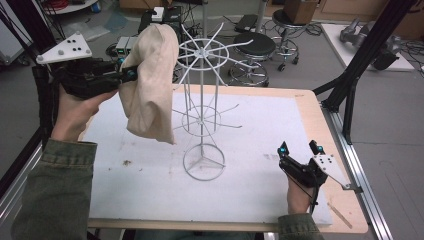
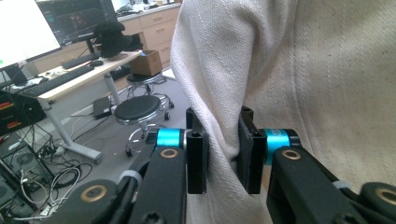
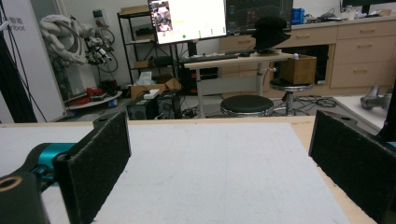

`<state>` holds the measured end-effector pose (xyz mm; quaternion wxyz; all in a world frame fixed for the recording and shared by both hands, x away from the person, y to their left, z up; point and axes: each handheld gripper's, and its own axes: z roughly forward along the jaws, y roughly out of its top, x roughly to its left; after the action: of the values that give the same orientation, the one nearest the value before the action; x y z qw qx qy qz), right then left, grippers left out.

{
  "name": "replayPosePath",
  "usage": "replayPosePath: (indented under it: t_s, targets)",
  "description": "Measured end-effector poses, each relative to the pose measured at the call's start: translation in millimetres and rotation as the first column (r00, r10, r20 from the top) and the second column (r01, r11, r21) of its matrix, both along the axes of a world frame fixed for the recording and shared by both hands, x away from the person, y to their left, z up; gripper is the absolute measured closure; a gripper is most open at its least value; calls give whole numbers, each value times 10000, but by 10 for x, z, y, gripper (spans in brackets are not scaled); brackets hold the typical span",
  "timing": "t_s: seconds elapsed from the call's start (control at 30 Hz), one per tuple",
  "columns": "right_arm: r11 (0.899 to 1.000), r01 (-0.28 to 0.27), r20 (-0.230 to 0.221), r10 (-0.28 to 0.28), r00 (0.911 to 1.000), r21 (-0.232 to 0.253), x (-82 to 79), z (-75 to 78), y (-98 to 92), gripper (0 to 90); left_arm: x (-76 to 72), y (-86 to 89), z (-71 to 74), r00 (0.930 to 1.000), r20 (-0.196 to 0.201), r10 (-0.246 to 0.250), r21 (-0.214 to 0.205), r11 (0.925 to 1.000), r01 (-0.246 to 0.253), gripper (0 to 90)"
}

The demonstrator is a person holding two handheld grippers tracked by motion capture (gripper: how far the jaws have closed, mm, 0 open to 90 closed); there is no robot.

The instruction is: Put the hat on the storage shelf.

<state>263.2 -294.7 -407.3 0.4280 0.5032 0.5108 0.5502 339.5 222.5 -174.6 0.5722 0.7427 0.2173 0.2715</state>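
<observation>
Hanging in mid-air, the cloth (image 1: 149, 82) droops beside the white wire rack (image 1: 202, 100), its top draped near an upper prong and its lower hem clear of the mat (image 1: 250, 140). The left gripper (image 1: 131, 74) pinches a fold; in the left gripper view its jaws are nearly closed on the fabric (image 2: 243, 93). To my eye the job here is hooking it on a prong: lift high, carry the fold over the tip, then ease off. The left hand (image 1: 75, 112) is raised, forearm angled up. The right gripper (image 1: 300, 149) rests low near the mat's right edge, jaws spread wide, holding nothing.
</observation>
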Motion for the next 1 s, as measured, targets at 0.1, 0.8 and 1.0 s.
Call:
replayPosePath:
  t_s: [0.1,0.8,1.0]
  targets:
    - [10000,35,20,-35,10000,15,-4,2,-5,46,13,-18,-6,10000,-65,-20,2,10000,20,683]
    - [10000,76,76,-76,9999,-16,-7,5,-14,46,-67,209,-7,9980,506,379,-2120,9769,-264,252]
    - [10000,81,63,-81,9999,10,-11,6,-8,46,-114,280,-12,9952,665,723,-2407,9691,-543,225]
